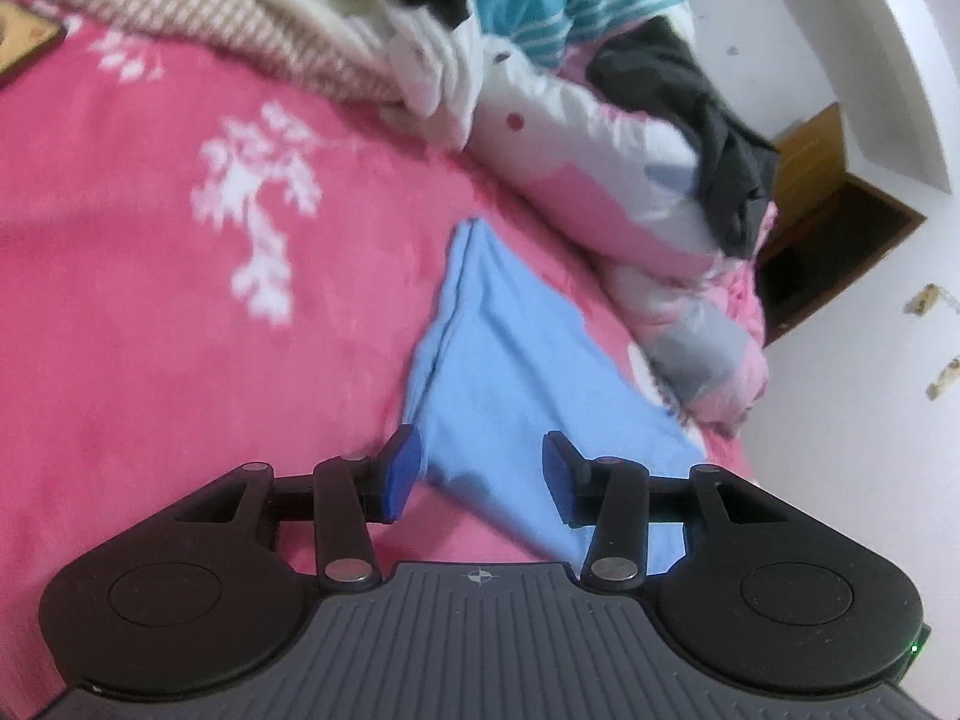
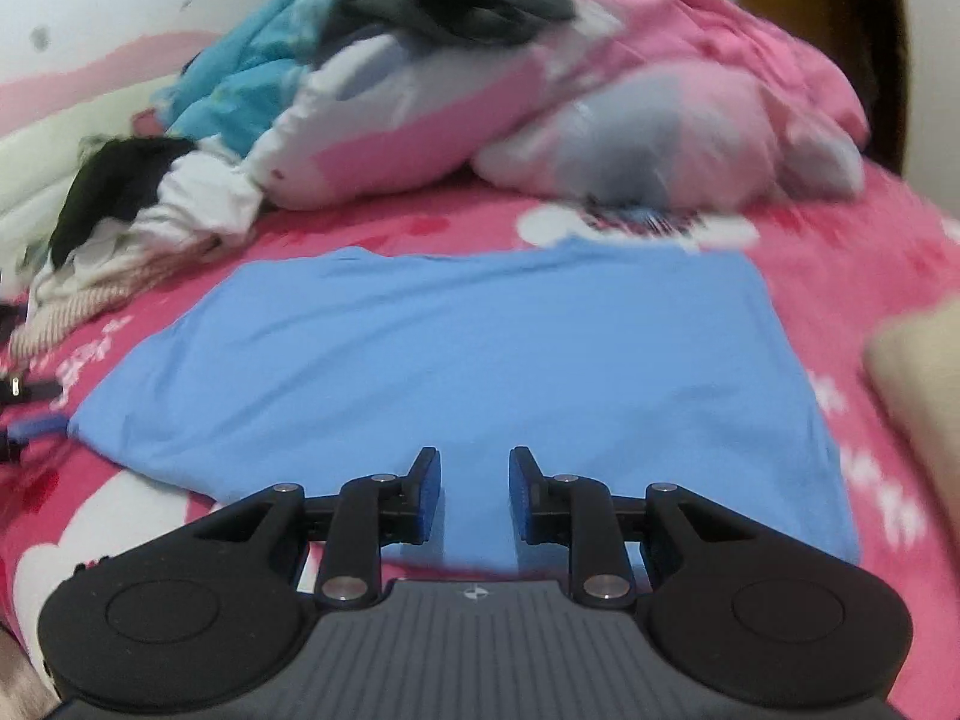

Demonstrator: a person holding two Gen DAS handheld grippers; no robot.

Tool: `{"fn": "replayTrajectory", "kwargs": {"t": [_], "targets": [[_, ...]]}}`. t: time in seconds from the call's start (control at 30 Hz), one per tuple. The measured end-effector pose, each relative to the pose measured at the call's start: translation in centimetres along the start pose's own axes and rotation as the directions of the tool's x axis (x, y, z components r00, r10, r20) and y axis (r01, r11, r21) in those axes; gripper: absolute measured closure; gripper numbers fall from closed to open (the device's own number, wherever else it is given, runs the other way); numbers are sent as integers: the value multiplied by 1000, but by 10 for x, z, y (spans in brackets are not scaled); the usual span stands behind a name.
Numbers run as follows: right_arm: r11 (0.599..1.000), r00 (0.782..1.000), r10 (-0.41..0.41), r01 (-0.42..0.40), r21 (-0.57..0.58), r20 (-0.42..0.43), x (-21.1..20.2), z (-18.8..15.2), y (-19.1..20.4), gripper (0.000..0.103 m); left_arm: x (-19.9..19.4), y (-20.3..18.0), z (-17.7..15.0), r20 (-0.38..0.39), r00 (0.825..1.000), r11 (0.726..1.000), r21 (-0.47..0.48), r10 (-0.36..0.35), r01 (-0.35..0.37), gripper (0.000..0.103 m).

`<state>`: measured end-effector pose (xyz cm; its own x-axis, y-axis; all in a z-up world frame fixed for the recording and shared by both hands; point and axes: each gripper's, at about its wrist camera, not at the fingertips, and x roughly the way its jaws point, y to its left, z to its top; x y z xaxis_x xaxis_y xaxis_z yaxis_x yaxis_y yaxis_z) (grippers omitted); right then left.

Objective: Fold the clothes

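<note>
Two grippers over a bed [image 1: 150,300] with a pink sheet. Blue shirt [image 2: 468,360] lies flat on the bed, partly folded — near edge just under both grippers. Left gripper [image 1: 482,471]: jaws released, nothing between them. Right gripper [image 2: 474,495]: jaws parted, narrower gap, gripping nothing. Clothes pile [image 2: 300,90] at the far side, beyond the shirt — blurred.

L hand-held gripper [image 1: 482,474] & R [image 2: 474,495]: jaws apart, seemingly empty.
</note>
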<state>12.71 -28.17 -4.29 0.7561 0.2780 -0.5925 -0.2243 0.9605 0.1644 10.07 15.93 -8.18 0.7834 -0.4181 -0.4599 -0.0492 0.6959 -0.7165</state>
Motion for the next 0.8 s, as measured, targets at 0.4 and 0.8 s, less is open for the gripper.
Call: {"fn": "replayTrajectory", "kwargs": {"t": [0.4, 0.8], "targets": [[1000, 997, 16, -18, 26, 73, 9, -14, -6, 77, 7, 2, -17, 120, 987, 994, -48, 106, -101, 101], [999, 997, 19, -22, 41, 69, 16, -20, -16, 78, -24, -4, -4, 201, 974, 985, 117, 103, -128, 103]]}}
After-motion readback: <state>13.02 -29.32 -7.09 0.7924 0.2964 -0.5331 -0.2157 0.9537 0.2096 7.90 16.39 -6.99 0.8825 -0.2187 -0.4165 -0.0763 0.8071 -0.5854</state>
